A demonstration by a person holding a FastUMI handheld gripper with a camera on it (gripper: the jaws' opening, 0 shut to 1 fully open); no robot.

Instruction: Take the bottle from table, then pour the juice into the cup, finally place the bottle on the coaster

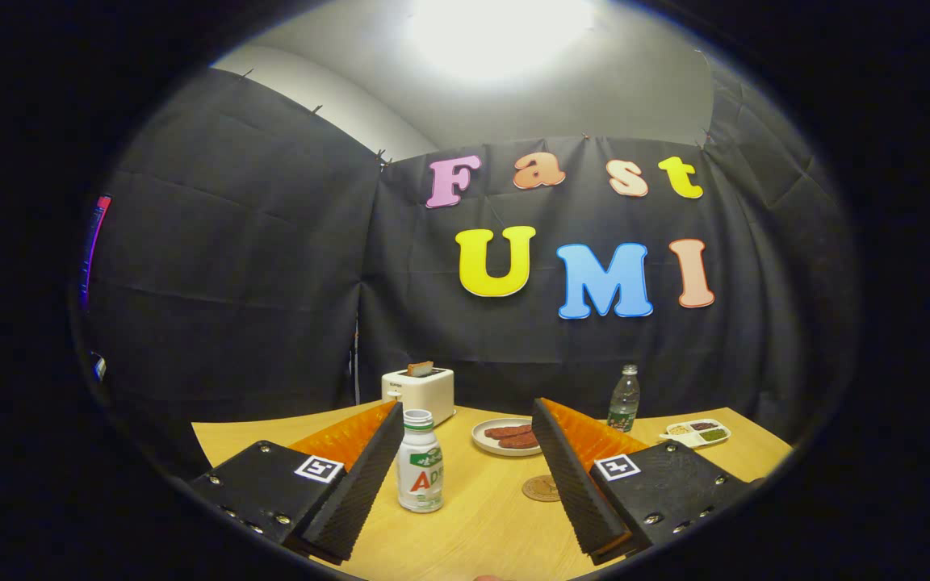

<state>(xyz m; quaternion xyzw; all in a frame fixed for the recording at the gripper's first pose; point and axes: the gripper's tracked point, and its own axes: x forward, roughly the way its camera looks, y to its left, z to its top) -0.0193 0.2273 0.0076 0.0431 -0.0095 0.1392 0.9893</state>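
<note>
Two fingers of the gripper stand wide apart over a light wooden table, holding nothing. Between them, close to the left finger though whether it touches cannot be told, a small white bottle stands upright on the table; its mouth is open, with no cap on it, and it carries a green and white label. The right finger is well apart from the bottle. Just beside the inner edge of the right finger, a round brown coaster lies flat on the table, partly hidden by that finger. Beyond the coaster and between the fingertips, a white plate holds dark reddish pieces of food. Beyond the left fingertip, a white toaster stands near the back edge of the table with a slice of toast sticking out of its top. Beyond the right fingertip, a clear bottle with a green label stands upright near the black cloth wall. Farther right, a small white tray with several compartments lies near the table's edge, holding bits of different colours. Overhead, a bright lamp glares from the pale ceiling.
</note>
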